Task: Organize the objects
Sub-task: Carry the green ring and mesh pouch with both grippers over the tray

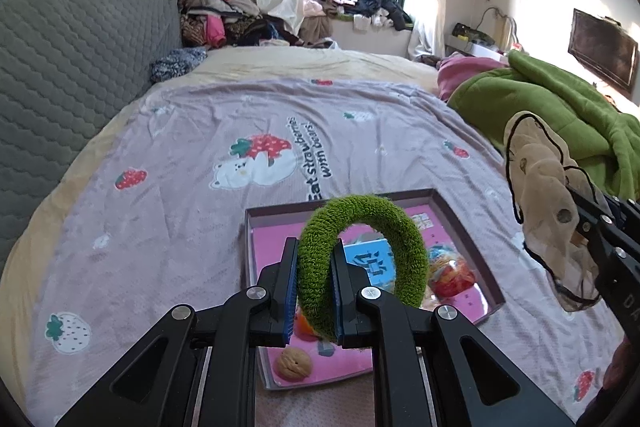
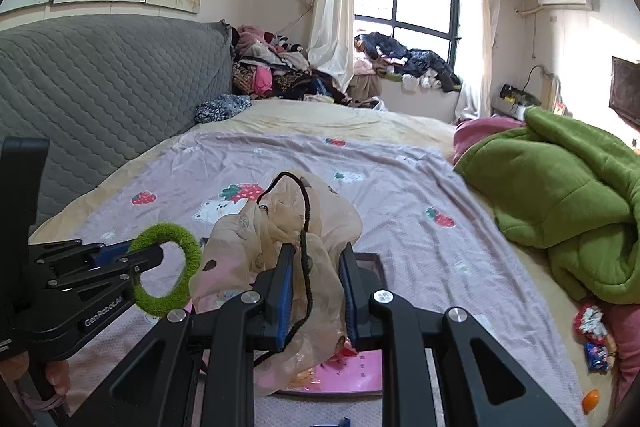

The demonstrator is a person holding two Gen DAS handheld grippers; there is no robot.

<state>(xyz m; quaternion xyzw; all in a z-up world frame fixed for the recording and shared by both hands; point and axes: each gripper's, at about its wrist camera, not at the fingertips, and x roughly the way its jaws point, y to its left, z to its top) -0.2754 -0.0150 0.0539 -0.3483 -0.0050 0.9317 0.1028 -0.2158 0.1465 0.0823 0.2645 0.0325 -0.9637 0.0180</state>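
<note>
Your left gripper (image 1: 314,291) is clamped on a fuzzy green ring (image 1: 362,259), the blue pads pinching its lower left arc so the loop stands upright above the jaws. Your right gripper (image 2: 316,297) is closed on a sheer beige scarf (image 2: 276,247) with a dark cord edge; the fabric bunches up above the fingers and droops below them.

Directly under the ring lies a shallow open box (image 1: 466,223) with a pink floor. Its far rim and right wall show clearly; the near left corner is hidden behind your left gripper. Inside it sit a walnut (image 1: 294,363) near the front left, a blue card (image 1: 372,261) seen through the ring, and a red-orange bundle (image 1: 452,271) toward the right wall. The pink floor between the walnut and the bundle is bare.

The scarf hangs over the box's right side, and in the left wrist view it sits just right of the right wall.

The box rests on a lilac strawberry-print blanket (image 1: 180,147), which is flat and open to the left and beyond the box. A heaped green quilt (image 1: 560,107) crowds the right side, and a grey quilted headboard (image 1: 72,67) bounds the left.
</note>
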